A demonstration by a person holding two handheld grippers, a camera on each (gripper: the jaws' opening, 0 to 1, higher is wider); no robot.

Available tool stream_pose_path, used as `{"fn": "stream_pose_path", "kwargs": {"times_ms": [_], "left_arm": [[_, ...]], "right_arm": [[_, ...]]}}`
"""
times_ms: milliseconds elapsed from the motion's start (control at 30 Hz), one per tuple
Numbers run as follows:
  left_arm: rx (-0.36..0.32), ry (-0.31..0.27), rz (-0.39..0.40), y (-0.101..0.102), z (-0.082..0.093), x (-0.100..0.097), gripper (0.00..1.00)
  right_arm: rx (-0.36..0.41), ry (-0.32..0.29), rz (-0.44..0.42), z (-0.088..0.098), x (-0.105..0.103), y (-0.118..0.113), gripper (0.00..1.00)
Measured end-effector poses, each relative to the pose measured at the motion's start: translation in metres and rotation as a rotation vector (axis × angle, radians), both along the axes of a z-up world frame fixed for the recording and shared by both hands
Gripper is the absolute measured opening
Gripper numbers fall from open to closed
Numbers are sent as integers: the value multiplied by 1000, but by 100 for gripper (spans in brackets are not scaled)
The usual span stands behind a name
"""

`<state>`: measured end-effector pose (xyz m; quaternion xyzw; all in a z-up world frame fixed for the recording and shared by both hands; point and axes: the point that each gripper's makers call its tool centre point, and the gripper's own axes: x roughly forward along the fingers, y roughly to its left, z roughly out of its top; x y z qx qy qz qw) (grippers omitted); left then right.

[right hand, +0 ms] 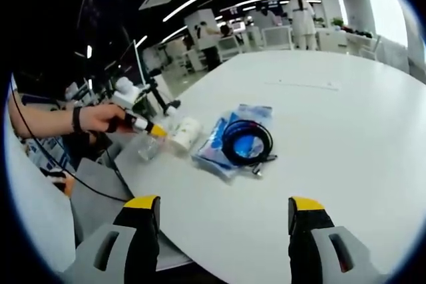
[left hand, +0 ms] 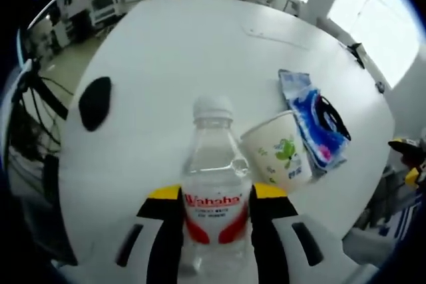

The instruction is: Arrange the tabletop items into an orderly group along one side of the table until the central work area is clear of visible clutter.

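Note:
A clear Wahaha water bottle (left hand: 214, 184) with a white cap stands upright near the table edge, and my left gripper (left hand: 216, 194) is shut on its lower body. Just right of it a white paper cup (left hand: 276, 154) lies tilted against a blue packet (left hand: 313, 121) that carries a coiled black cable (left hand: 331, 116). In the right gripper view a hand holds the left gripper (right hand: 150, 130) on the bottle (right hand: 149, 147), beside the cup (right hand: 186, 132), the packet (right hand: 223, 144) and the cable (right hand: 247, 141). My right gripper (right hand: 225, 231) hangs open over the near edge of the table, holding nothing.
A black oval object (left hand: 95, 102) lies on the white table (left hand: 180, 51) left of the bottle. A flat sheet (right hand: 303, 84) rests farther out on the tabletop. Stands and cables (right hand: 156, 94) crowd the floor past the table edge, and people stand far behind.

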<state>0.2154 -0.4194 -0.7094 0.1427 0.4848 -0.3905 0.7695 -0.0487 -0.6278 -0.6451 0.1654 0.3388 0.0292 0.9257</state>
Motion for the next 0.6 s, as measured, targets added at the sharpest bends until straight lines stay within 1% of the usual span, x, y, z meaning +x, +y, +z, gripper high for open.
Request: {"fn": "stream_pose_path", "kwargs": {"times_ms": [67, 167, 333, 400, 600], "left_arm": [[-4, -7, 1, 0, 1, 3, 37], [-10, -23, -2, 2, 7, 3, 37], [-17, -36, -15, 4, 6, 6, 37], [-19, -42, -19, 8, 9, 2, 37], [-25, -55, -20, 10, 16, -4, 37]], "right_arm": [[0, -2, 0, 1, 0, 0, 80], [-2, -3, 3, 1, 1, -1, 80], [-5, -6, 5, 3, 2, -1, 80], [-5, -7, 2, 4, 1, -1, 80], [-6, -4, 6, 3, -1, 0, 80]]}}
